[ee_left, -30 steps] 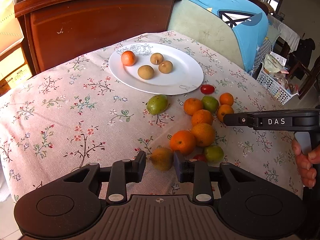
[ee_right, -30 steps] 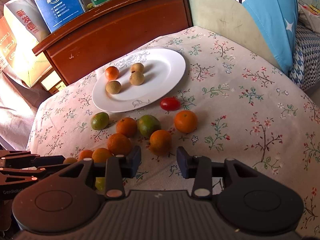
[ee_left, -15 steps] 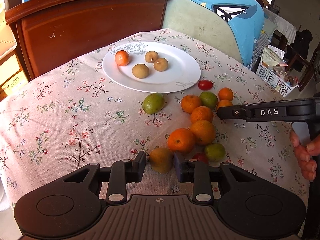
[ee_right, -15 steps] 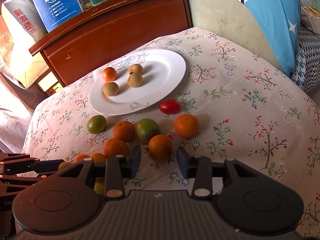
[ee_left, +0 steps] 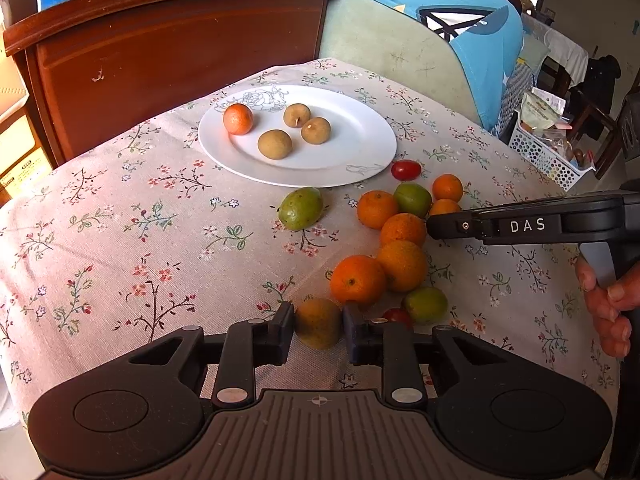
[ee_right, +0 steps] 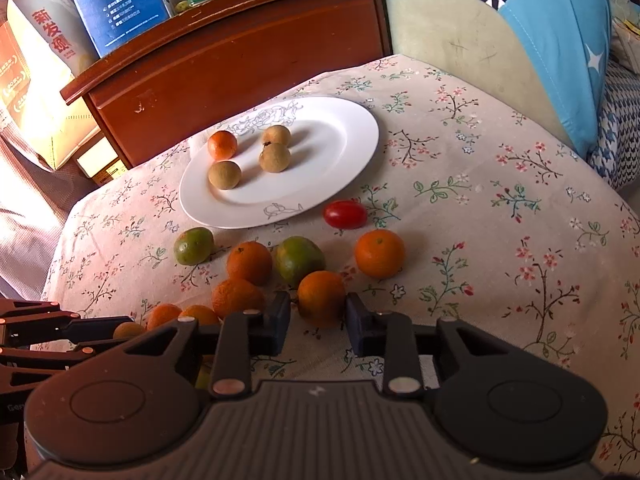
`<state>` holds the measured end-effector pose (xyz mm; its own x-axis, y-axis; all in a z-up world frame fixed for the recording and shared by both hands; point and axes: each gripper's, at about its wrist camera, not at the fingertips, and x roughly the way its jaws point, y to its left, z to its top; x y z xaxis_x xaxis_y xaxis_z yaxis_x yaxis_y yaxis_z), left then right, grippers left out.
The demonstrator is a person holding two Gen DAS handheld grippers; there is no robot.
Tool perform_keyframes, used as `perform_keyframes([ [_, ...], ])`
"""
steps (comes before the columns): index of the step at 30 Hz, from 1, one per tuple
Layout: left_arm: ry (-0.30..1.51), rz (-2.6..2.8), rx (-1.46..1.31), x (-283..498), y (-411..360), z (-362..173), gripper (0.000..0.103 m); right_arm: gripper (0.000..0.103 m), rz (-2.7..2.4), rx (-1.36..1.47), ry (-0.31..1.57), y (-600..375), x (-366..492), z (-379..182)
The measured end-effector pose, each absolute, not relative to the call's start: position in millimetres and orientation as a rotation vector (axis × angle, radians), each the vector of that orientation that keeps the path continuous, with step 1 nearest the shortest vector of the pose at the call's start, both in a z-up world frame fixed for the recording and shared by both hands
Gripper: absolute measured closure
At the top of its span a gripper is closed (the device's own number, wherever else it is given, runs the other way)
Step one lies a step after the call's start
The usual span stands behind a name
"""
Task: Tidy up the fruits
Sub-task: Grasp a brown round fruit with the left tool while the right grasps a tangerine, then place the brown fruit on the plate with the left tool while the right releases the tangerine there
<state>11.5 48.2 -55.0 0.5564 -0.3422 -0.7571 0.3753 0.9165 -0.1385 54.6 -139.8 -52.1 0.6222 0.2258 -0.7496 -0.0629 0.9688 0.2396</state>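
Observation:
On the flowered cloth my left gripper [ee_left: 319, 322] is closing, its pads pressing both sides of a yellow-brown fruit [ee_left: 318, 330]. My right gripper [ee_right: 318, 316] is closing too, its pads against an orange [ee_right: 320, 296]. Both fruits rest on the cloth. In the left wrist view the right gripper [ee_left: 444, 226] shows from the side beside the pile of oranges [ee_left: 402, 264], green fruits and cherry tomatoes. A white plate [ee_left: 360, 168], further back, holds a small orange [ee_left: 238, 119] and three brown round fruits [ee_left: 275, 144].
A wooden headboard [ee_left: 180, 40] stands behind the plate, with boxes [ee_right: 116, 0] on top. A blue-covered chair [ee_left: 460, 40] is at the back right, a white basket [ee_left: 540, 152] beyond the table edge. A person's hand [ee_left: 608, 308] holds the right gripper's handle.
Both pairs of jaws have narrowed onto the fruit between them. The hands have stayed roughly where they were.

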Motion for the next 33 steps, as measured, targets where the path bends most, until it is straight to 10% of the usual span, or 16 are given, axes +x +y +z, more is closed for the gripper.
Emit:
perform_keyframes([
  [33, 0.765, -0.386, -0.049, 52.6, 45.6, 0.2, 0.08, 0.074, 0.241, 0.234, 0.744, -141.0, 62.7, 0.2],
])
